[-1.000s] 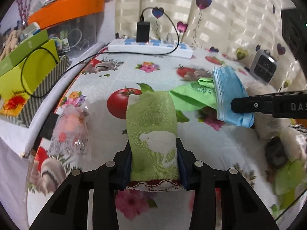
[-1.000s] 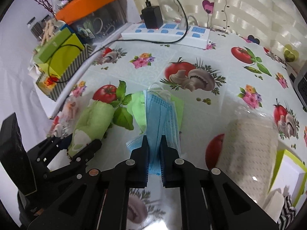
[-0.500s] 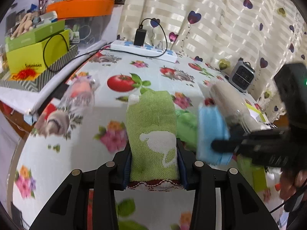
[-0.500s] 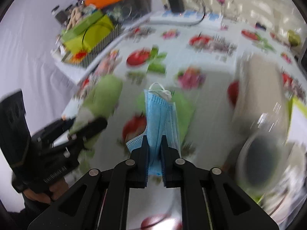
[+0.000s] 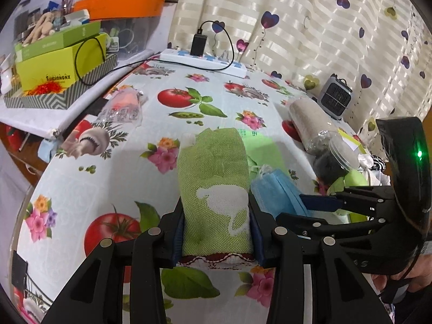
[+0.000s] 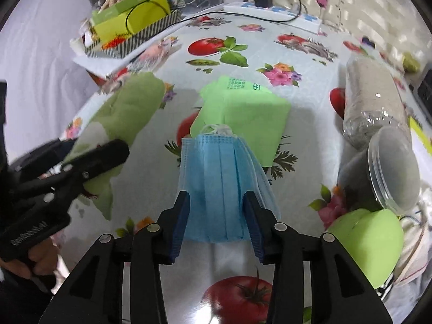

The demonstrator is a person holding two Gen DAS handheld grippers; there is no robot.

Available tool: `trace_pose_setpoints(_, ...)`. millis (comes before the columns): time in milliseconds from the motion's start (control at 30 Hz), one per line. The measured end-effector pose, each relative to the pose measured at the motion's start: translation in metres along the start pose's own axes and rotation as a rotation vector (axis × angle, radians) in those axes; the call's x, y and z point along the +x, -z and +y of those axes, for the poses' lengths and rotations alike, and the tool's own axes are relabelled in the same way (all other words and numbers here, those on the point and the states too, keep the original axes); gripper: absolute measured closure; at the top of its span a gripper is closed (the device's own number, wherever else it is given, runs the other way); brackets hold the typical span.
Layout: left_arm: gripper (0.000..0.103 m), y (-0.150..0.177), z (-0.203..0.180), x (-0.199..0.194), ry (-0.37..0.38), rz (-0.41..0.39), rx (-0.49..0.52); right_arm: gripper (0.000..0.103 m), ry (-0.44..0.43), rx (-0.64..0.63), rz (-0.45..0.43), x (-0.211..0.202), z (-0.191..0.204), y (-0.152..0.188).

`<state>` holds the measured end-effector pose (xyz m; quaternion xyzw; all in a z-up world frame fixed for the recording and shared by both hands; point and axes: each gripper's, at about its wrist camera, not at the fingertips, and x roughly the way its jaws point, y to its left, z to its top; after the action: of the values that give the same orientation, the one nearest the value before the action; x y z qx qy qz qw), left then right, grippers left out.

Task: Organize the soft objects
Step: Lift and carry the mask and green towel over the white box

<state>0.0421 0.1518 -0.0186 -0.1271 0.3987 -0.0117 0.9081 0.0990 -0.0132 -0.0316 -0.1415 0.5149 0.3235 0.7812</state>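
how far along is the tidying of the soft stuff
Done: the blue masks now lie at the near edge of the light green cloth; the right gripper has just been opening and its pads stand clear of them. In hand: the left gripper is clamped on the folded green towel, not yet put down. Left: place the towel. The final arrangement can't be told.

Heart-print striped curtain [image 5: 310,27] behind table [image 5: 81,189]

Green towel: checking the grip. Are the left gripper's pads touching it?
Touching. In the left wrist view, both pads of the left gripper press the green towel.
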Motion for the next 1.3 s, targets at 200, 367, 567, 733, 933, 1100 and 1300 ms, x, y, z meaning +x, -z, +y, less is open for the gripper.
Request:
trace_pose_setpoints(200, 0.063, 0.006, -0.001, -0.001, 0.007, 0.009, -0.004, 0.091, 0.015, -0.01, -0.026, -0.002, -0.001, 0.005)
trace_pose_setpoints(367, 0.063, 0.007, -0.006, -0.01, 0.014, -0.008, -0.007, 0.093, -0.046, 0.03, -0.097, -0.023, -0.004, 0.011)
trace_pose_setpoints(567, 0.063, 0.004, -0.015, -0.027, 0.021, -0.044, -0.001, 0.093, -0.113, 0.062, -0.202, -0.06, -0.004, 0.021)
trace_pose_setpoints(733, 0.063, 0.0, -0.029, -0.04, 0.034, -0.069, 0.011, 0.093, -0.148, 0.082, -0.271, -0.087, -0.006, 0.029)
trace_pose_setpoints(933, 0.063, -0.004, -0.048, -0.051, 0.059, -0.094, 0.037, 0.093, -0.158, 0.109, -0.335, -0.113, -0.015, 0.039)
trace_pose_setpoints(1100, 0.063, -0.008, -0.061, -0.053, 0.073, -0.1, 0.047, 0.093, -0.153, 0.134, -0.366, -0.125, -0.028, 0.044)
trace_pose_setpoints(1300, 0.063, -0.011, -0.074, -0.053, 0.091, -0.103, 0.06, 0.093, -0.146, 0.161, -0.391, -0.134, -0.041, 0.05)
